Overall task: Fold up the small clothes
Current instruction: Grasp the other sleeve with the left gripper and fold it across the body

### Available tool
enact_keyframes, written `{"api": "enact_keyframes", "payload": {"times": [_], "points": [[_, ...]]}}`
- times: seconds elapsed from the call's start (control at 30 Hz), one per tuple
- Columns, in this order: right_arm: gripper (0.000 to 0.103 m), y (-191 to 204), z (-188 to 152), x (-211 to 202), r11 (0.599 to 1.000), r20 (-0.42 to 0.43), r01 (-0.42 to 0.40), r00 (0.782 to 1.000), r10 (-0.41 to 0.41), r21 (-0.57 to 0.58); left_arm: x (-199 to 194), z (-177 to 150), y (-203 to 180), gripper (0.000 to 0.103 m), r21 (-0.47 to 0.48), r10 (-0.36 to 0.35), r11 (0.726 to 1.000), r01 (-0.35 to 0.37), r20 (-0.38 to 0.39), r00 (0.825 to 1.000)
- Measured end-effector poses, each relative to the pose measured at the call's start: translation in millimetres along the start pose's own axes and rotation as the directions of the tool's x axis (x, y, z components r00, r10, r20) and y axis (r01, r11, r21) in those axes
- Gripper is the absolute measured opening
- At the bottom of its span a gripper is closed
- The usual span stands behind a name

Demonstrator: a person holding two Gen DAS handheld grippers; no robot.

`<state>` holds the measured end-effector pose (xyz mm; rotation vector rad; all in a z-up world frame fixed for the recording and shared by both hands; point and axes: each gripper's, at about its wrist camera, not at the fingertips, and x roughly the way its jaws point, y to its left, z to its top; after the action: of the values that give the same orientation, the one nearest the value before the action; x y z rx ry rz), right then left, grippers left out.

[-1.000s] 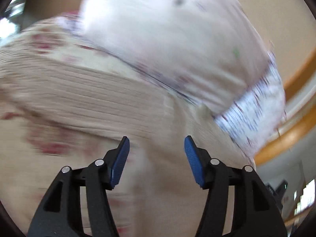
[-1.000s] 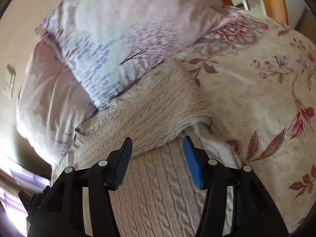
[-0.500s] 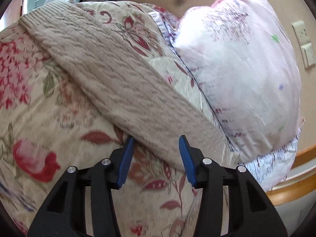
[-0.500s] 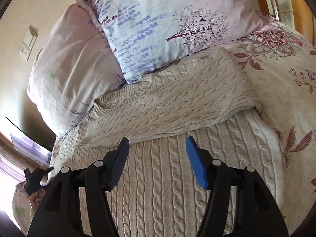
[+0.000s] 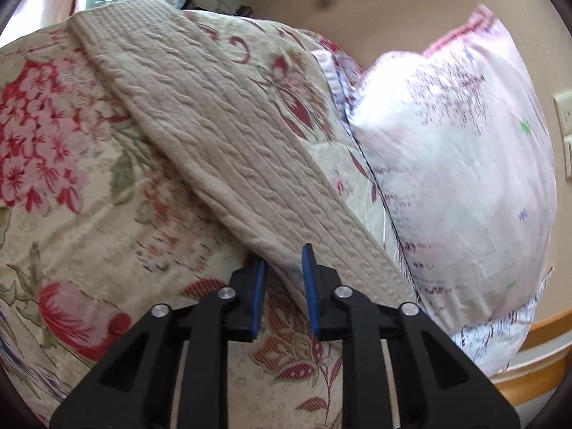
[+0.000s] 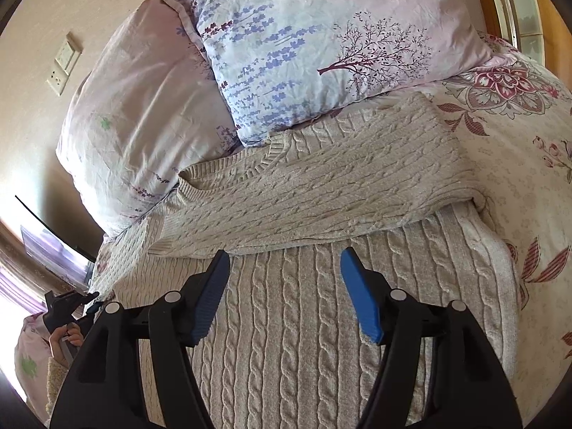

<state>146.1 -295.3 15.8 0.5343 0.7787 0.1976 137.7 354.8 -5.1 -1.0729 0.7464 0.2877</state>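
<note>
Between the narrowed jaws of our left gripper [image 5: 283, 279], half a second ago wider, sits the sweater [image 6: 321, 193] sleeve edge, nearly pinched; our right gripper [image 6: 284, 295] hovers released above the body.

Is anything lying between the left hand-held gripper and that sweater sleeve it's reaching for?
Nothing visible is in the way. The left hand-held gripper has its blue fingers either side of the near edge of the sweater sleeve, which lies bare on the floral bedspread. The pillow sits off to the side.
</note>
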Motion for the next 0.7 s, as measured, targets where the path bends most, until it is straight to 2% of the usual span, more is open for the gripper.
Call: {"api": "enact_keyframes", "payload": {"times": [0.1,0.2,0.3,0.4,0.47,0.53,0.7], "points": [[0.066,-1,-1,-1,1.0,-0.002,-0.005,1.0,0.005,0.001,1,4,4,0.009,-0.029,-0.001,1.0,0.002,0.013,1.0],[0.066,-2,-2,-3,1.0,0.003,-0.005,1.0,0.005,-0.006,-4,2,-6,0.007,0.004,-0.005,1.0,0.005,0.038,0.999],[0.067,-3,-2,-6,1.0,0.015,-0.006,1.0,0.006,-0.01,-15,-4,-27,0.006,0.056,-0.057,0.997,0.054,0.063,0.996],[0.067,-5,-1,-9,1.0,0.022,-0.012,1.0,0.012,-0.007,-26,-14,-56,0.006,0.127,-0.14,0.983,0.131,0.062,0.988],[0.067,-6,-2,-9,1.0,0.023,-0.016,1.0,0.016,-0.008,-31,-26,-84,0.006,0.19,-0.204,0.963,0.192,0.047,0.978],[0.067,-7,-2,-10,1.0,0.023,-0.018,1.0,0.018,-0.007,-34,-44,-115,0.006,0.26,-0.274,0.93,0.261,0.014,0.962],[0.067,-10,-5,-13,1.0,0.027,-0.022,0.999,0.022,-0.002,-22,-91,-178,0.006,0.359,-0.374,0.85,0.385,-0.103,0.922]]}}
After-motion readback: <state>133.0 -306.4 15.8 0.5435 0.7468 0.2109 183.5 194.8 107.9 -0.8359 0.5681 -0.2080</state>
